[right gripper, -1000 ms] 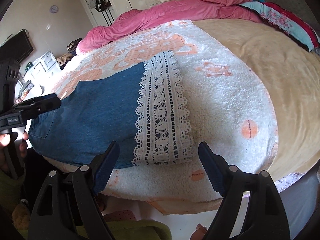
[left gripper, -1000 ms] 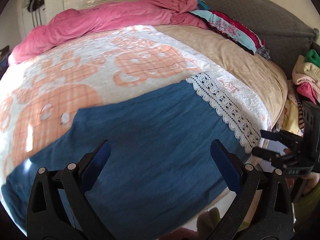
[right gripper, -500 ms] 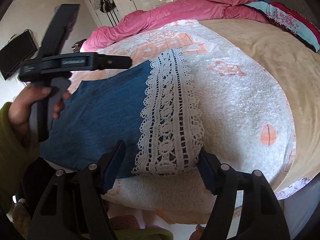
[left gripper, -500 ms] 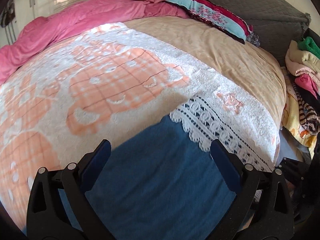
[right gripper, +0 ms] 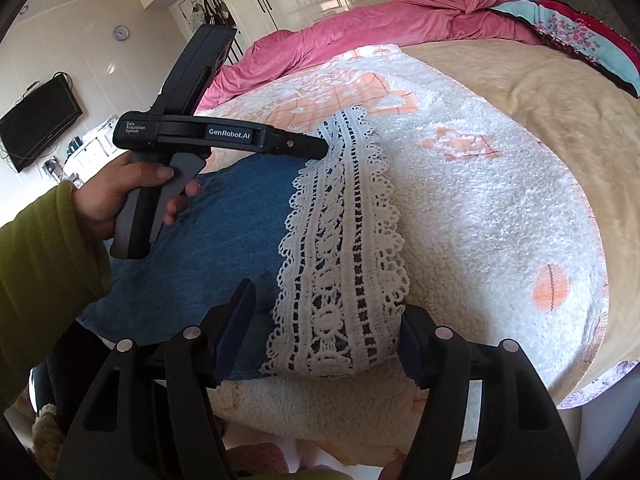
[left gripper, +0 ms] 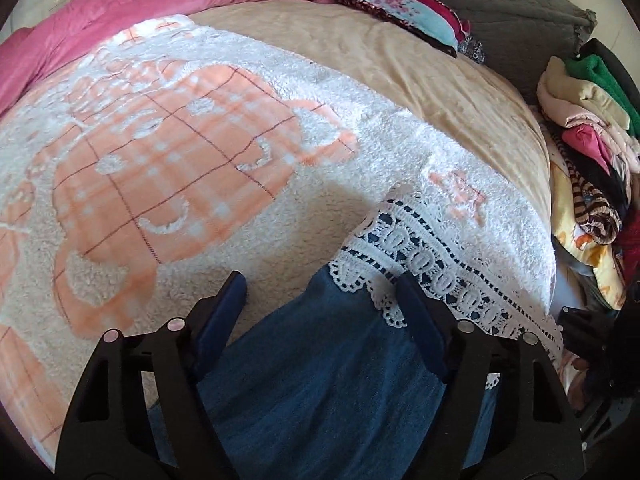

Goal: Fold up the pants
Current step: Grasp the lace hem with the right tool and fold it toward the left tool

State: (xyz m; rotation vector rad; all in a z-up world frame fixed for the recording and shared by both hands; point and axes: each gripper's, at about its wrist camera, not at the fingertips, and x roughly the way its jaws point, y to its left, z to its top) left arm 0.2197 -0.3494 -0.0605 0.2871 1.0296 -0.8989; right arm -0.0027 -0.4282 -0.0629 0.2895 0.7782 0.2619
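Blue denim pants (right gripper: 224,224) with a white lace hem (right gripper: 340,264) lie flat on a white and orange fleece blanket (right gripper: 480,216) on the bed. My left gripper (left gripper: 322,292) is open, its fingers astride the far corner of the pants where the denim (left gripper: 320,368) meets the lace (left gripper: 432,256). In the right wrist view the left gripper's body (right gripper: 216,136) hangs over that far corner. My right gripper (right gripper: 328,304) is open at the near end of the lace hem, its fingers either side of it.
A pink quilt (right gripper: 380,20) and patterned bedding (right gripper: 580,36) lie at the far side of the bed. A beige sheet (left gripper: 420,72) covers the right half. A pile of clothes (left gripper: 588,136) stands to the right of the bed. The bed's near edge (right gripper: 360,440) is just below my right gripper.
My left gripper has moved forward over the pants to the far lace corner. My right gripper has closed in on the near end of the lace hem. Both stay open.
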